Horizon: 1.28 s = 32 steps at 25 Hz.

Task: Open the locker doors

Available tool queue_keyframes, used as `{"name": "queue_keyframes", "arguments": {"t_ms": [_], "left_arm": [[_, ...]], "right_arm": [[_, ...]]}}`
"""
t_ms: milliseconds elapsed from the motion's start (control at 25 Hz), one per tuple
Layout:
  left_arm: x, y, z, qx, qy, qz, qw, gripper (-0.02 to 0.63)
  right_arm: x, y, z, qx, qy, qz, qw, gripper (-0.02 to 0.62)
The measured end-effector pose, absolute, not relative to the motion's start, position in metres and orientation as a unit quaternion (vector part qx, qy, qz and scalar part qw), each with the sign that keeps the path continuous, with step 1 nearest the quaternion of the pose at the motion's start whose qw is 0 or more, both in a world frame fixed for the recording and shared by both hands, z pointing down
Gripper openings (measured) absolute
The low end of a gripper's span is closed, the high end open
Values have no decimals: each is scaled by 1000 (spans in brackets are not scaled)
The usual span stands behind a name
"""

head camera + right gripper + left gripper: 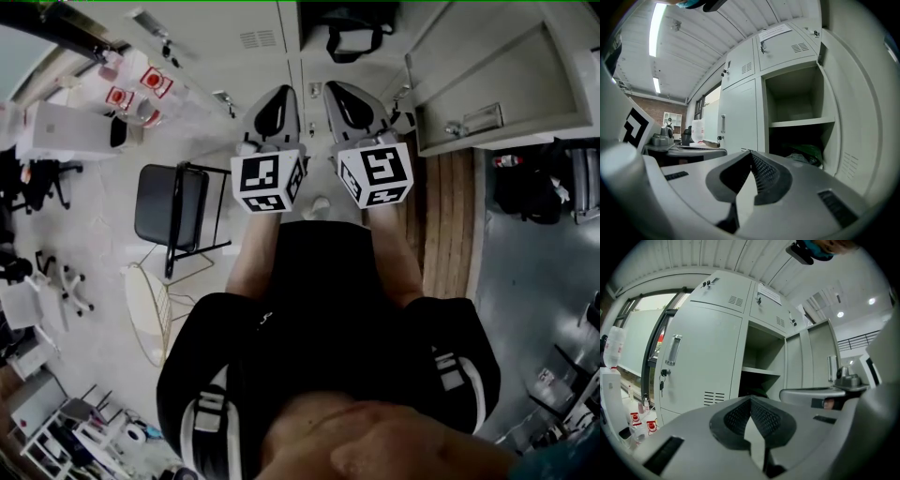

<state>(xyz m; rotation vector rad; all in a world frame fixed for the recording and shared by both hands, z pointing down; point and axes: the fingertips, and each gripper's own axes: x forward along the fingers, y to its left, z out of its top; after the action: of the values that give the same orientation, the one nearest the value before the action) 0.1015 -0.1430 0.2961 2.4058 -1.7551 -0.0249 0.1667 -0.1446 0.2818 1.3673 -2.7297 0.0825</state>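
Note:
A grey locker bank fills the top of the head view. One lower door (487, 94) stands swung wide to the right, baring a compartment (797, 108) with a shelf (801, 123) and a dark bag (806, 152) under it. To its left, a tall door (701, 362) is closed, with a handle (673, 350) and keys (661, 380) in its lock. The small upper doors (787, 47) are closed too. My left gripper (278, 91) and right gripper (336, 87) hover side by side before the lockers. Both are shut and empty, and neither touches a door.
A black folding chair (173, 211) stands on the floor to the left. Bottles with red labels (141, 89) sit beside the lockers at far left. The open door juts out on the right, above a wooden floor strip (450, 216).

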Motion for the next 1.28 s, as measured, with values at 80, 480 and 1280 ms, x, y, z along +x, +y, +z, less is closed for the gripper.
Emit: {"name": "queue_keyframes", "arguments": {"t_ms": [80,480,1280], "left_arm": [[95,-146,295,805,-588,-11,82,9],[32,-161,294,792,-605,-11,80,9],[-136,-177,284,765,-638,-38,77,9]], "right_arm": [[161,-148,279,446,-893,27,43,18],[100,-169,280,423,-905,34,38,18],[-60,-191,278,392,-918,31,49,18]]}}
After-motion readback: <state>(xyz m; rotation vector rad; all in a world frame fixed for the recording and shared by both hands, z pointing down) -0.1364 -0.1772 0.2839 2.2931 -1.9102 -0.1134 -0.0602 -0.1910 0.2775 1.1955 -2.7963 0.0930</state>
